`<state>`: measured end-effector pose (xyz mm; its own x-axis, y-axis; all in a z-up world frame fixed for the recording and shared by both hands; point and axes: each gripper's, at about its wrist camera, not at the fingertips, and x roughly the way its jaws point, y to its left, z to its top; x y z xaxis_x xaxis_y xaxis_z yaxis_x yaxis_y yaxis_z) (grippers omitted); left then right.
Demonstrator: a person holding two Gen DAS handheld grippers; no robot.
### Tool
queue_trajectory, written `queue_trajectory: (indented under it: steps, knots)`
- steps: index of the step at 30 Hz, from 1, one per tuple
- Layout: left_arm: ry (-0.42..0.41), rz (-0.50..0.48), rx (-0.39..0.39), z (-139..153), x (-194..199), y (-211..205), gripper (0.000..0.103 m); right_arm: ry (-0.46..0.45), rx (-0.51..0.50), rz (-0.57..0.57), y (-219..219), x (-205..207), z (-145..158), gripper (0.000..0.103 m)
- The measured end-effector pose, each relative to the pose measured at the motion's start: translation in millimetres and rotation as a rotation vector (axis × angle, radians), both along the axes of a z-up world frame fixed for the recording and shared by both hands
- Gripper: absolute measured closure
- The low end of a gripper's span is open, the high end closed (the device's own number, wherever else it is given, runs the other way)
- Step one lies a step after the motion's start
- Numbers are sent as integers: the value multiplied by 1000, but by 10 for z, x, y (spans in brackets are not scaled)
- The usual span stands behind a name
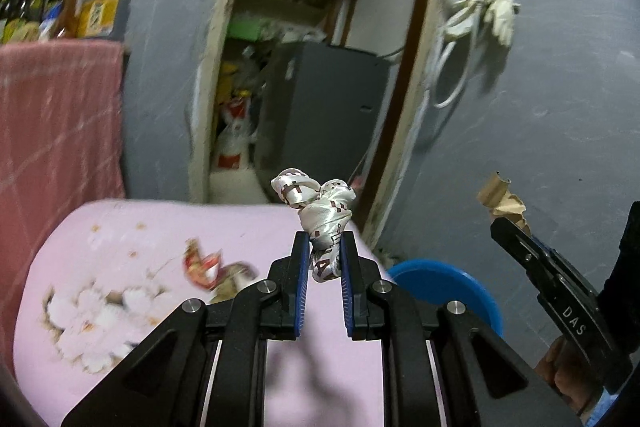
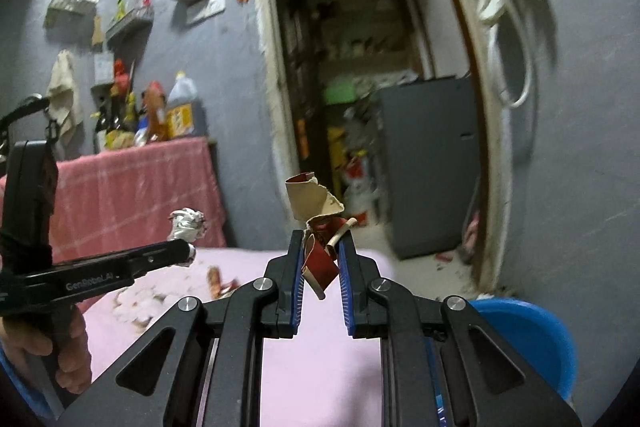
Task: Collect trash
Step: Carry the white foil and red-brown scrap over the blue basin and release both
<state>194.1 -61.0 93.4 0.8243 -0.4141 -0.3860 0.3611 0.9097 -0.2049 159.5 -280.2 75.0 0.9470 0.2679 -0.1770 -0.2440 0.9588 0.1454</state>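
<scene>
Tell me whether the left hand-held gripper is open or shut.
Shut on trash: the left hand-held gripper has both blue pads pressed against a crumpled white wrapper, which is held up above the pink cloth.

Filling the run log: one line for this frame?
left hand-held gripper: shut on white wrapper | right hand-held gripper: shut on torn cardboard | both above pink tablecloth | blue bin at right

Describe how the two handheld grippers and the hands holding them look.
Both grippers, left gripper and right gripper, are matte black linkages with silver pivot bolts and ribbed blue pads on the fingers. White lettering marks their sides: "GenRobot.AI" on the left, "DAS" on the right. A bare hand with a blue cuff grips the left handle.
</scene>
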Motion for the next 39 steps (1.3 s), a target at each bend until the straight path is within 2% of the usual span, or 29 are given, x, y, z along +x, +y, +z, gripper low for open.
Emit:
queue_trajectory:
  steps: [7, 11, 13, 16, 19, 27, 32, 39]
  knots:
    - [-106, -70, 4, 77, -94, -514, 91, -51, -25, -109, -367, -151, 26, 89]
    - [-104, -119, -10, 40, -43, -741, 91, -35, -14, -162, -555, -153, -11, 89]
    - [-80, -143, -13, -10, 35, -887, 91, -16, -2, -196, -669, -139, -39, 89]
    - [-4, -192, -33, -101, 199, -1062, 91, 30, 19, -226, -818, -107, -92, 88]
    - [66, -221, -57, -212, 317, -1194, 91, 115, 42, -245, -940, 4, -174, 86]
    - [197, -260, -12, -535, 529, -1483, 91, 291, 107, -249, -1168, 198, -445, 86]
    - [251, -266, 9, -729, 633, -1549, 91, 395, 158, -246, -1285, 296, -625, 85]
    - [304, -265, 31, -911, 722, -1615, 90, 447, 171, -255, -1330, 341, -713, 83]
